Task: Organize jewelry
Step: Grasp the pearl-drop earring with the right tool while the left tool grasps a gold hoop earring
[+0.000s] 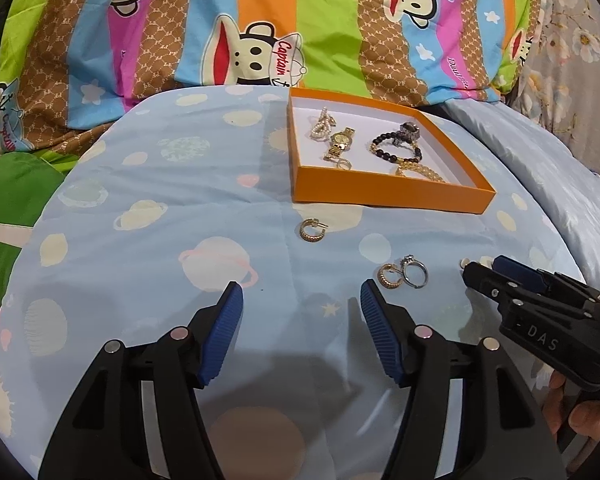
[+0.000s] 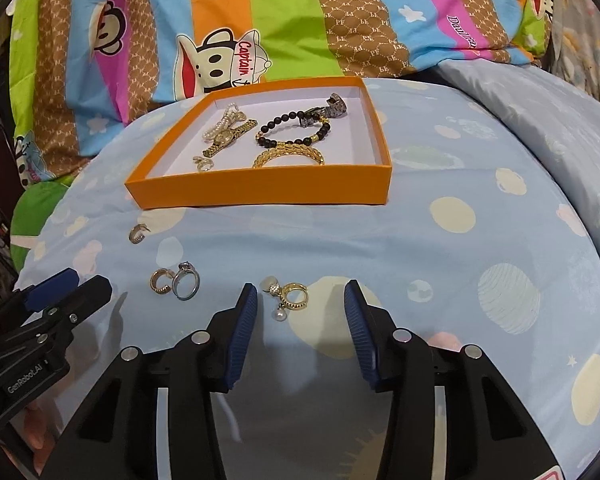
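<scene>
My left tongs (image 1: 302,300) stand well apart with nothing between the blue pads (image 1: 224,332), only bare blue bedsheet (image 1: 140,264) printed with planets. My right tongs (image 2: 300,300) are parted less widely and grip nothing; the pearl-drop gold earring (image 2: 290,296) lies on the sheet in the gap just ahead of their tips, nearer the left pad, touching neither as far as I can tell. Off to the side between my two tongs, a gold hoop earring (image 1: 387,276) and a silver stone ring (image 1: 414,274) lie touching each other. Farther out, another gold hoop earring (image 1: 312,230) sits alone just in front of the orange box (image 1: 380,192). Inside the box lie a pearl piece (image 2: 224,120), a gold watch (image 2: 230,136), a small ring (image 2: 204,163), a black bead bracelet (image 2: 292,132), a dark metal watch (image 2: 324,110) and a gold chain bracelet (image 2: 288,156). Behind the box rises a striped cartoon-monkey quilt (image 1: 260,20).
</scene>
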A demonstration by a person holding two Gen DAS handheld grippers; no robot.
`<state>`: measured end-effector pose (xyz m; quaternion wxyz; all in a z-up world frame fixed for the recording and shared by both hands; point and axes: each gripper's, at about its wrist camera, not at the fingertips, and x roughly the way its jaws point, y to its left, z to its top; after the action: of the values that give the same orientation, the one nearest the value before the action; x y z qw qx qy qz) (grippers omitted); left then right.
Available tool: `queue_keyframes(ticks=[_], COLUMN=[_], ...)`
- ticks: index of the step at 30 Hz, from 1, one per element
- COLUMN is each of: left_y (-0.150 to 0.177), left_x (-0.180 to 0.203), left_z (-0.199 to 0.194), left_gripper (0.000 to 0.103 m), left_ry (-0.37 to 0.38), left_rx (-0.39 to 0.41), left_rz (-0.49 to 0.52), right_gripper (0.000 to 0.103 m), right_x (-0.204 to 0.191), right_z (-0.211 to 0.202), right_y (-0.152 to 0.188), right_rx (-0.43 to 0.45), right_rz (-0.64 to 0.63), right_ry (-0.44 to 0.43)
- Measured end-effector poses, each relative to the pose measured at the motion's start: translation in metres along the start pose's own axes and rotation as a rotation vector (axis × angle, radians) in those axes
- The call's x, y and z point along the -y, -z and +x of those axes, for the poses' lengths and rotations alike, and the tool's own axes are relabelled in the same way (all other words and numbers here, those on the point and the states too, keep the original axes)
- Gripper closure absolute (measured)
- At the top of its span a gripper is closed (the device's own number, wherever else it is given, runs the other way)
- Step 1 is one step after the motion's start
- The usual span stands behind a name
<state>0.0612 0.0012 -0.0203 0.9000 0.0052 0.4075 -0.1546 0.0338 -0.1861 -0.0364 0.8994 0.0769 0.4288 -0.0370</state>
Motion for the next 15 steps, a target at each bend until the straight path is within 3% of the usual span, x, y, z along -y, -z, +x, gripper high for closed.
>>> queue_keyframes(ticks=[4,6,15], left_y=[-0.001,-0.001,-0.008], left_x=[0.013,0.024,0.037], left_z=[0.004,0.009,0.024], left_gripper=[0.044,0.044,0.045], left_ry=[-0.001,0.003,0.007], left_rx=[-0.02,-0.039,-0.074], left_rz=[0.064,0.101,0.124], right_gripper=[0.085,0.089,0.089], right_x=[0.001,0.001,0.006], right_z=[0.0,0.0,-0.001], right_y=[0.001,0.001,0.002], right_rx=[0.0,0.002,0.003], right_rz=[0.001,0.002,0.029], right_ry=[0.008,0.01,-0.022])
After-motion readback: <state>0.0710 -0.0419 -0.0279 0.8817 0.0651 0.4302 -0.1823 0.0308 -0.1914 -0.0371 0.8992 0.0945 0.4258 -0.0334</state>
